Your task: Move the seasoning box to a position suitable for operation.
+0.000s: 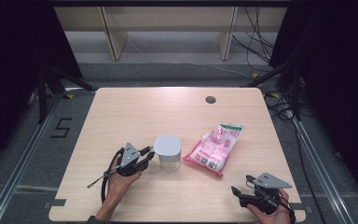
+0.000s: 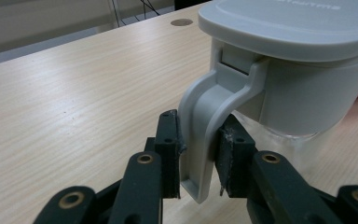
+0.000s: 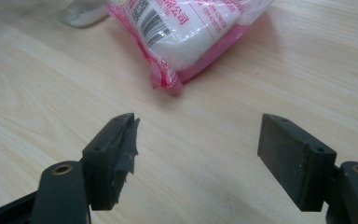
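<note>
Nearest us, our right gripper [image 1: 240, 193] rests at the table's [image 1: 135, 107] front edge, jaws spread wide and empty, aimed at the pink-and-white sealed bag [image 1: 214, 148], apparently waiting its turn. Farther in, our left gripper [image 2: 198, 154] has its jaws narrowed onto the grey latch tab [image 2: 199, 135] of the lidded clear canister [image 1: 168, 152] at mid-table, likely to steady it or lift its lid.

Bare tabletop fills the upper half of the light wooden table [image 1: 135, 112]; the grey-lidded clear plastic container [image 1: 168, 152] and pink-and-white plastic bag [image 1: 216, 147] obstruct the centre.
</note>
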